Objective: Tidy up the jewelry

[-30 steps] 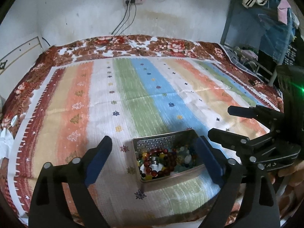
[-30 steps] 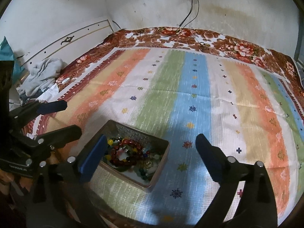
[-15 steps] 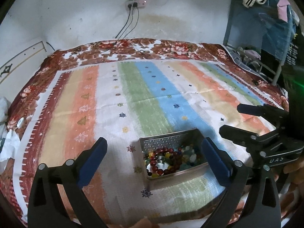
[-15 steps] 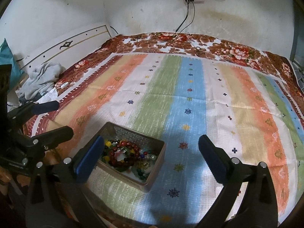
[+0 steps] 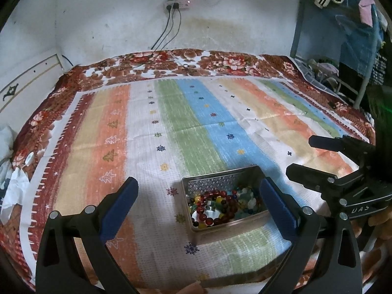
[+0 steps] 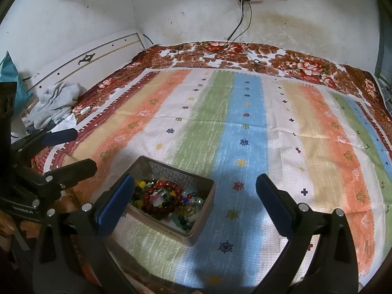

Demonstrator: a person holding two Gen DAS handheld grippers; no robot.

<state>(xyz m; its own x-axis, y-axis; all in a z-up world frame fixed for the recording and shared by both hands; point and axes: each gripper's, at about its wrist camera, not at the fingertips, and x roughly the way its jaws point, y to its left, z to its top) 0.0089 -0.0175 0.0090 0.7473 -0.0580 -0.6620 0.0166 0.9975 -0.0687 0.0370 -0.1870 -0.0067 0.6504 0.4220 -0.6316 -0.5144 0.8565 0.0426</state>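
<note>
Striped bedcover fills your view, spread flat over a flowered blanket against a stained white wall, with a power strip and its cables hanging above; you hold both tools low at the near edge of the bed. Your left gripper has its blue-padded fingers wide apart and holds nothing; your right gripper is spread just as wide and is likewise empty. The jewelry sits all together in a small metal tin on the cover near you, between the two tools; a red bead bracelet lies on top of a jumble of loose coloured beads, with what looks like a ring among them, too small to be sure. Nothing lies out on the cover itself; this fits a heap waiting to be sorted, and it fits equally a tidy-up that has gathered everything into the tin, so the step in hand cannot be settled from here. Should you go in for a piece, the bracelet is the easiest catch; come down from above, clear of the tin's walls, and close gently, because round beads will roll and the light tin may slide.
</note>
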